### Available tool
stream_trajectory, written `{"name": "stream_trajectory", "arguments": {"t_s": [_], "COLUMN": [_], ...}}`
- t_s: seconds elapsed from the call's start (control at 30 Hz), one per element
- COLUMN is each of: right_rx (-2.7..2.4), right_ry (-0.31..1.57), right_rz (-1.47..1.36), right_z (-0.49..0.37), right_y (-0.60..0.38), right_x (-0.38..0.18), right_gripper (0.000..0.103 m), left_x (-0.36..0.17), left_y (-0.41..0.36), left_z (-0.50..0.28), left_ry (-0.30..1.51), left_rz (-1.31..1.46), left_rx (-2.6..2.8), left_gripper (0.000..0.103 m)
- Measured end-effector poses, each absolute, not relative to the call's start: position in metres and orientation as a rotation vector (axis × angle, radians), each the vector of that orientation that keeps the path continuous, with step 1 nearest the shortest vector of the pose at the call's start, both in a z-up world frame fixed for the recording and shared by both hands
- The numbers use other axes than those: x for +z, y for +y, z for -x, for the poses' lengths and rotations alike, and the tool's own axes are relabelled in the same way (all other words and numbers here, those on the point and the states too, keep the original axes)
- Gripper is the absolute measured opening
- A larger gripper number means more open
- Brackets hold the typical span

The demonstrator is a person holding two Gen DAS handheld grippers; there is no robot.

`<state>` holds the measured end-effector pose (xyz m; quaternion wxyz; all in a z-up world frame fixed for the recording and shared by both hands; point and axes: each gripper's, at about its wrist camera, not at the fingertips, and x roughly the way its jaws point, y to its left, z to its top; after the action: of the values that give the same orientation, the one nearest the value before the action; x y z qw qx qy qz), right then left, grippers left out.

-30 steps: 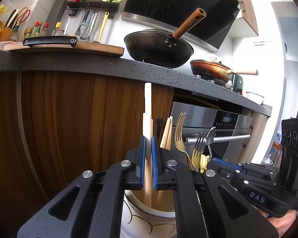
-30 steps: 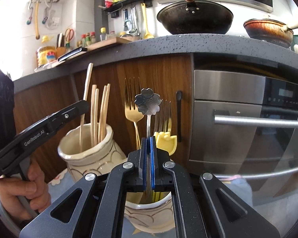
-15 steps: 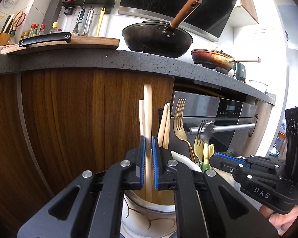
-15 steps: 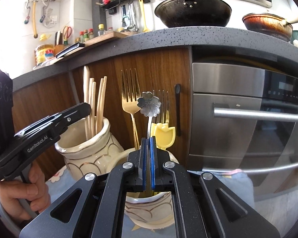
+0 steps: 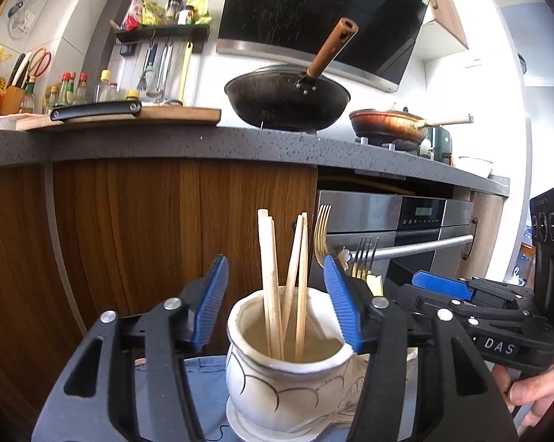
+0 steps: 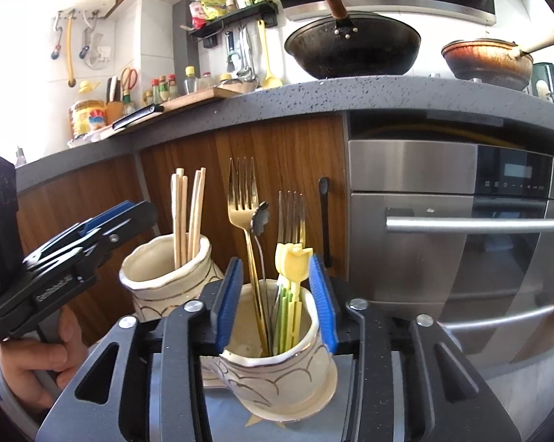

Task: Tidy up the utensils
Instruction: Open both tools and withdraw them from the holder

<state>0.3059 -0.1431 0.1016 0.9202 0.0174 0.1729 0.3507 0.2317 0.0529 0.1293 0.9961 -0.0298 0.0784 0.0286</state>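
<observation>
A: What did the left wrist view show?

B: The left gripper (image 5: 277, 307) had its jaws apart and opening, the blue pads (image 5: 211, 300) on either side of the chopsticks (image 5: 273, 287) without touching them. The chopsticks stood in a white pot (image 5: 277, 379), leaning against each other, free of any grip.

A: And beyond that pot?

B: A gold fork (image 5: 322, 232) and a second fork (image 5: 365, 258) rose behind the right pad. The right gripper (image 5: 442, 287) came in from the right edge, with a hand (image 5: 535, 401) on its grip. Above were the counter (image 5: 240, 143), a wok (image 5: 288, 99) and a pan (image 5: 387, 127).

A: The right wrist view?

B: The right gripper (image 6: 277, 302) was also apart and opening, its pads (image 6: 230, 302) flanking the second pot (image 6: 277, 364) at the rim. Nothing was pressed between them. In that pot stood the gold fork (image 6: 242, 199), a flower-headed spoon (image 6: 259, 217), the other fork (image 6: 291, 213) and yellow tulip-topped picks (image 6: 293, 259) with green stems.

A: Where was the chopstick pot there?

B: Just to the left and behind, the first pot (image 6: 166, 280) with the chopsticks (image 6: 186, 213) upright in it. The left gripper (image 6: 104, 228) reached toward it from the left, held by a hand (image 6: 37, 361). Both pots sat on a blue cloth (image 6: 225, 412). An oven (image 6: 461, 243) filled the right side.
</observation>
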Motion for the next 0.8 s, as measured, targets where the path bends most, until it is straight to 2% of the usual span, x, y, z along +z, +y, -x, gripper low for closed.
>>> {"name": "stream_trajectory", "arguments": {"t_s": [0.07, 0.13, 0.17, 0.27, 0.43, 0.8], "right_rx": [0.720, 0.719, 0.715, 0.713, 0.681, 0.669], "right_ry": [0.347, 0.339, 0.336, 0.326, 0.313, 0.323], "right_rz": [-0.045, -0.055, -0.059, -0.069, -0.047, -0.039], "right_z": [-0.304, -0.300, -0.299, -0.293, -0.282, -0.268], "right_y": [-0.146, -0.149, -0.149, -0.150, -0.149, -0.155], "right_x": [0.101, 0.099, 0.098, 0.091, 0.075, 0.057], "right_gripper": [0.054, 0.057, 0.064, 0.072, 0.080, 0.084], "left_x": [0.128, 0.125, 0.123, 0.114, 0.099, 0.080], "left_y": [0.054, 0.056, 0.057, 0.058, 0.058, 0.054], "left_z": [-0.225, -0.218, -0.216, -0.206, -0.198, -0.184], "left_ry": [0.145, 0.126, 0.119, 0.095, 0.102, 0.152], "left_rz": [0.054, 0.055, 0.055, 0.047, 0.038, 0.053], "left_rx": [0.069, 0.070, 0.071, 0.084, 0.111, 0.118], "left_gripper": [0.066, 0.075, 0.082, 0.094, 0.097, 0.098]}}
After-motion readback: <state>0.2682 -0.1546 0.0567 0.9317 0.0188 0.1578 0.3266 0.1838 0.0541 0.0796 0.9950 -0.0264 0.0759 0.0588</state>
